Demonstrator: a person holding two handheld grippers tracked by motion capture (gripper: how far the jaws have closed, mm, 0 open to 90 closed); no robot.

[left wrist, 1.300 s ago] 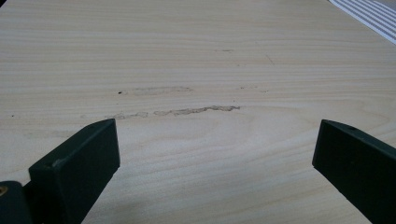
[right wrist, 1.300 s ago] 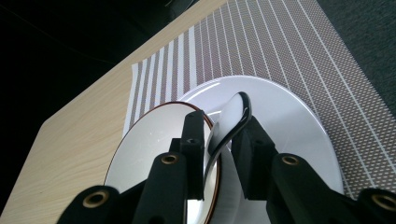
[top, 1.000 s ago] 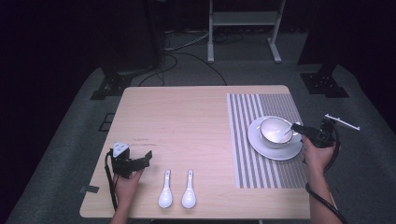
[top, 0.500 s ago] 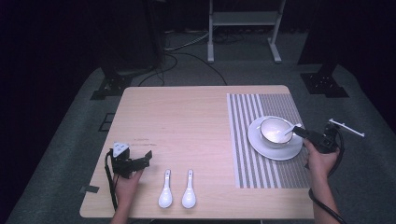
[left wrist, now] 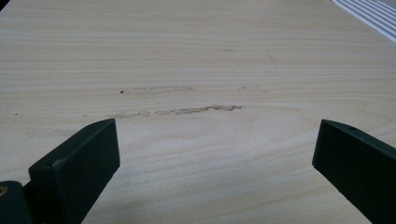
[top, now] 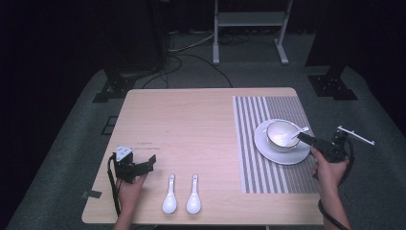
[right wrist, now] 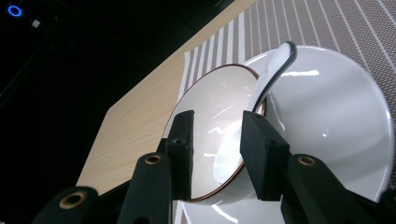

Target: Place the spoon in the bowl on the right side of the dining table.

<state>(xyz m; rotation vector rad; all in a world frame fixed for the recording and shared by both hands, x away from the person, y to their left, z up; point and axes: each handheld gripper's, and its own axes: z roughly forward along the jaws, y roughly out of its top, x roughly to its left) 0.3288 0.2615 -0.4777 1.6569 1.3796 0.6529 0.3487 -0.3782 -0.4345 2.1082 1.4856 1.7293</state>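
A white bowl [top: 279, 134] with a brown rim [right wrist: 211, 74] stands on a white plate [top: 282, 155] on the striped mat. A white spoon [top: 299, 131] leans in the bowl, its handle [right wrist: 275, 63] over the right rim. My right gripper [top: 300, 136] is at the bowl's right edge, pointing at it. Its jaws [right wrist: 217, 116] stand a narrow gap apart, with nothing between them and just below the spoon handle. My left gripper [top: 151, 160] rests low over the table's front left, wide open [left wrist: 217, 130] over bare wood. Two more white spoons [top: 170, 195] [top: 193, 194] lie side by side to its right.
The grey-and-white striped mat [top: 261, 163] covers the right third of the wooden table [top: 191, 124]. A scuff mark [left wrist: 187, 110] runs across the wood ahead of the left jaws. Beyond the table are dark floor, cables and a metal stand [top: 249, 19].
The right hand has drifted slightly toward the table's near edge while its gripper stays at the bowl's right rim. The left gripper has not moved.
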